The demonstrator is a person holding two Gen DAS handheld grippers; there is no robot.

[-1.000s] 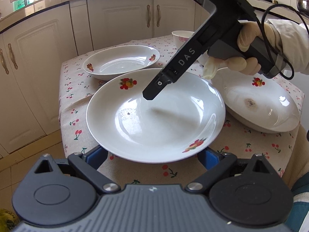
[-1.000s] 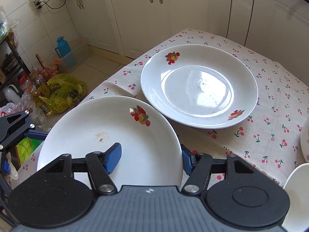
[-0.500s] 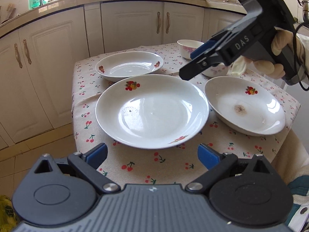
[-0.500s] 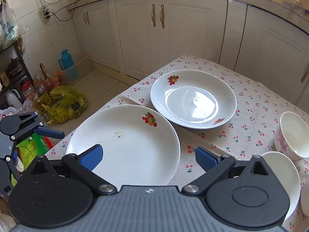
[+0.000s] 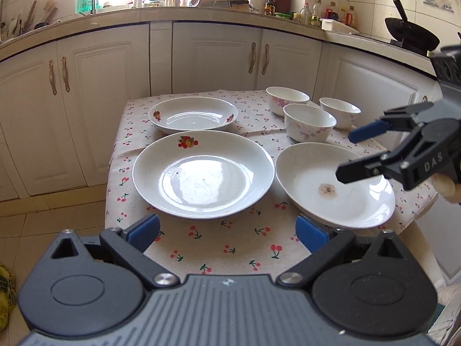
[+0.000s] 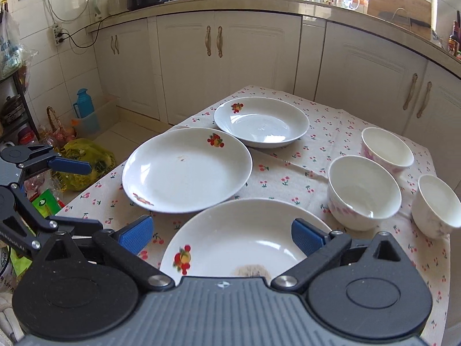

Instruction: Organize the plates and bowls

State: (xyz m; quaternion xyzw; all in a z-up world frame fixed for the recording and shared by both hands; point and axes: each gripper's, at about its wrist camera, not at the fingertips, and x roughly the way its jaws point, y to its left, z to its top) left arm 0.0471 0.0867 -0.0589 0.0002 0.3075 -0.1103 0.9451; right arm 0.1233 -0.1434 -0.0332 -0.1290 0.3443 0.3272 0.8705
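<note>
Three white plates with fruit prints lie on the cherry-print tablecloth (image 5: 230,248): a large plate (image 5: 203,174) in the middle, a deep plate (image 5: 193,114) behind it, and a stained plate (image 5: 334,184) at the right. Three bowls (image 5: 309,125) stand at the back right. My left gripper (image 5: 227,232) is open, hanging short of the large plate with nothing between its fingers. My right gripper (image 6: 222,235) is open over the near rim of the stained plate (image 6: 245,242) without touching it. It also shows in the left wrist view as the right gripper (image 5: 345,155).
White cabinets (image 5: 219,57) run close behind the table. In the right wrist view a yellow bag (image 6: 86,161) and a blue flask (image 6: 82,103) sit on the floor past the table's left edge, where my left gripper (image 6: 96,197) hangs. A gloved hand (image 5: 446,187) grips the right tool.
The right gripper's jaws spread wide and came off the stained plate, which stays on the table. Both grippers drew back and up, so the bowls now show.
</note>
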